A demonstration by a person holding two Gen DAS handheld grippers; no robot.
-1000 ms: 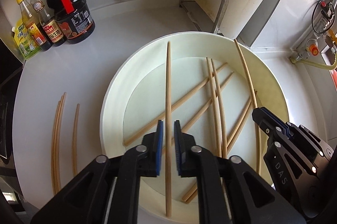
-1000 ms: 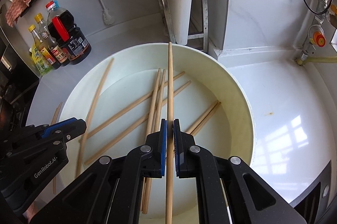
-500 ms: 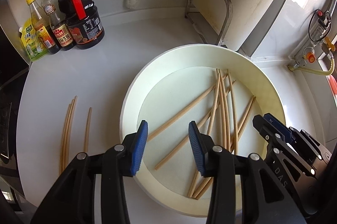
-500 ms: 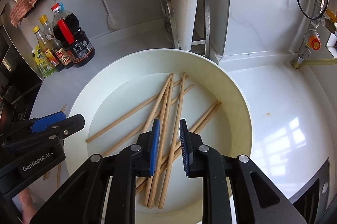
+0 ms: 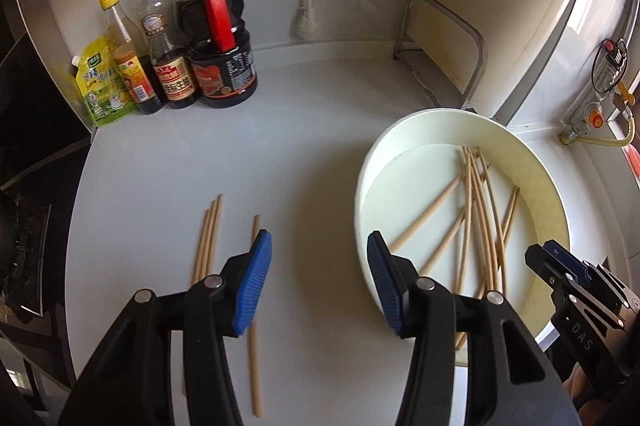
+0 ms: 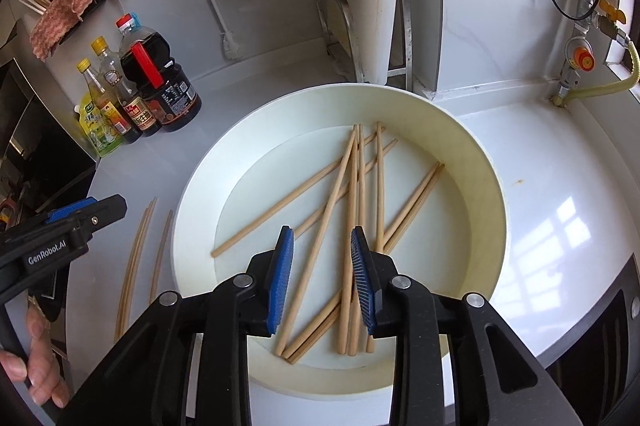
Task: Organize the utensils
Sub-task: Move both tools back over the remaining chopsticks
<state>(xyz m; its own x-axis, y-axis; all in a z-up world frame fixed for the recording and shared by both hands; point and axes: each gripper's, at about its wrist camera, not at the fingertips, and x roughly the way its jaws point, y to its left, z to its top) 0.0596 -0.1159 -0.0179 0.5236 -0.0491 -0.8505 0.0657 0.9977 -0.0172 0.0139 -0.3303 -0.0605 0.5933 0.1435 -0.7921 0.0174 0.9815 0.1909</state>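
Note:
A round white basin (image 6: 476,162) (image 5: 548,186) holds several loose wooden chopsticks (image 6: 352,194) (image 5: 472,202) lying crossed on its floor. More chopsticks (image 5: 208,238) (image 6: 136,258) lie side by side on the white counter left of the basin, one (image 5: 254,346) apart from the others. My left gripper (image 5: 318,278) is open and empty above the counter between those chopsticks and the basin. My right gripper (image 6: 322,274) is open and empty above the near part of the basin, over the chopsticks. Each gripper shows at the edge of the other's view.
Sauce and oil bottles (image 5: 216,38) (image 6: 156,86) and a green pouch (image 5: 100,82) stand at the back left against the wall. A metal rack (image 5: 444,38) stands behind the basin. A gas valve and yellow hose (image 6: 580,66) are at the right. A dark stove edge (image 5: 24,226) borders the left.
Both grippers let go of the chopsticks they held, which dropped into the basin, and opened wide. The left gripper moved left, off the basin, over the counter. Both pulled back and up.

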